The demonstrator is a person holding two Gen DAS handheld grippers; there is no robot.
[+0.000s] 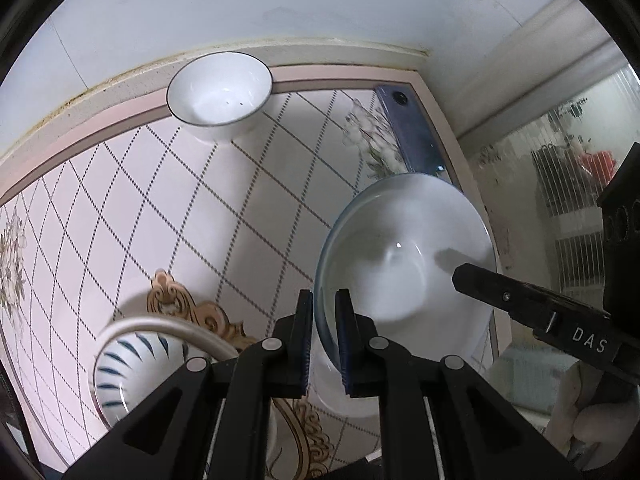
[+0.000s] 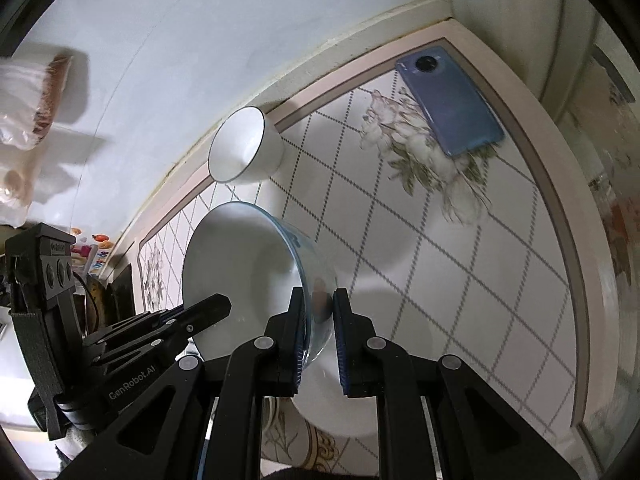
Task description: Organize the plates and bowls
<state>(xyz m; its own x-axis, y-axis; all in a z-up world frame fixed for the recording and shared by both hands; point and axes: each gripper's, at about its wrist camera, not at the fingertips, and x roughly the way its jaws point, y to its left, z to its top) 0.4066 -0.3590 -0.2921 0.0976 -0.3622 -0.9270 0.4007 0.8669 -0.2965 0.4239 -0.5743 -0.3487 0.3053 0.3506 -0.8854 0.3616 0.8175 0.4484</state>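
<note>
In the left wrist view, a small bowl (image 1: 220,92) sits upper left on the tabletop (image 1: 168,200), a phone (image 1: 412,132) upper right, a large bowl (image 1: 404,256) lower right.

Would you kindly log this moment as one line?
left gripper: shut on blue-rimmed white bowl | right gripper: shut on opposite rim | bowl: held above patterned table

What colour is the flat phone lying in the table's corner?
The flat phone is bluish purple with a black round camera, best seen from the right wrist.
</note>
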